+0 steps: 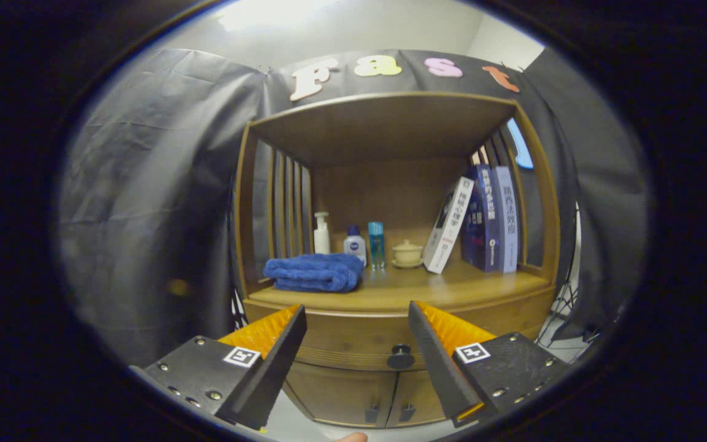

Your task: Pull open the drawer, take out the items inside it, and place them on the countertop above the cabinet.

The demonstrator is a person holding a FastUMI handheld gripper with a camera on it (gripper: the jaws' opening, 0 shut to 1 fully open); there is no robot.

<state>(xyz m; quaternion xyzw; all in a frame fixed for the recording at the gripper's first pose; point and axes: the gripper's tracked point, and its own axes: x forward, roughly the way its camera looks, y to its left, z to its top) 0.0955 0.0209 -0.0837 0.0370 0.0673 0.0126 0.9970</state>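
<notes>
I hold the gripper [356, 319] wide open and empty before the shut drawer [353, 341] — knob [401, 356] between my fingers — towel [313, 273], bottles and books on the countertop [452, 288].

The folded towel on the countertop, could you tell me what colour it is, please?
Blue; the towel shows best in the gripper view, beyond the open fingers.

Wooden drawer [353, 344] shut under the countertop [452, 288], dark round knob [401, 356] (centered on its front)

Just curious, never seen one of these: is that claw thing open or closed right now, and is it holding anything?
Gripper: open, holding nothing; the drawer knob sits ahead, between its fingers, untouched.
</notes>
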